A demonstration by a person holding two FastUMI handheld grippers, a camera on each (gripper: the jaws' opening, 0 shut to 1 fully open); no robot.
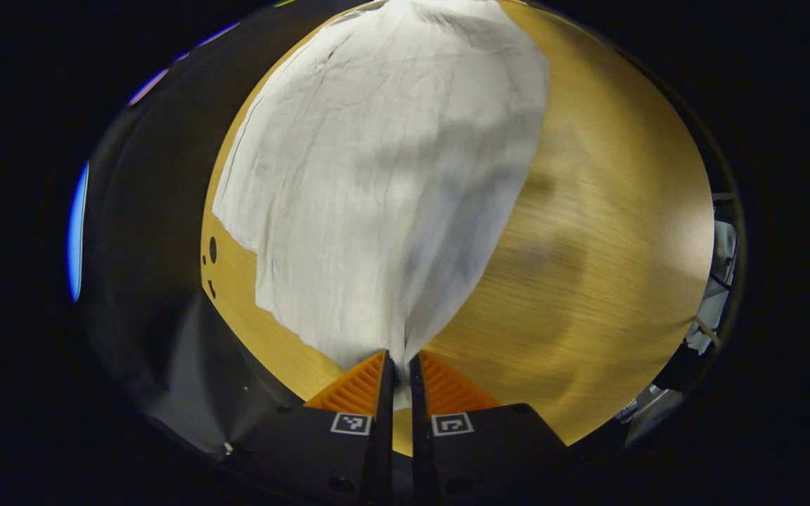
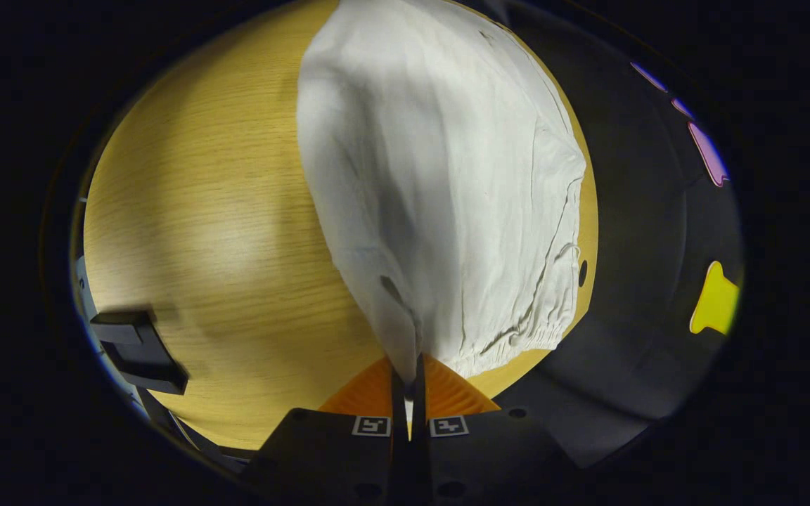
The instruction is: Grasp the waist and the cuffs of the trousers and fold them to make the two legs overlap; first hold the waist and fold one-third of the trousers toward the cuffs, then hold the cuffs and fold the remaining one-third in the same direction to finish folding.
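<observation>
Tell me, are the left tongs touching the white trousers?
Touching. In the left gripper view the left tongs are closed on a pinched fold of the white trousers, with cloth caught between both fingers above the wooden table.

Wooden table (image 1: 588, 232), white trousers (image 1: 377, 176) lying on it

trousers (image 1: 384, 176) on table (image 1: 609, 211) | cloth pinched in left gripper (image 1: 399, 365)

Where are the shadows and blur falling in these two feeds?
Left gripper view: soft shadow bands cross the trousers and table, whose grain looks motion-smeared. Right gripper view: a broad shadow runs down the trousers; the table grain is sharper; fisheye bends the table edge.
</observation>
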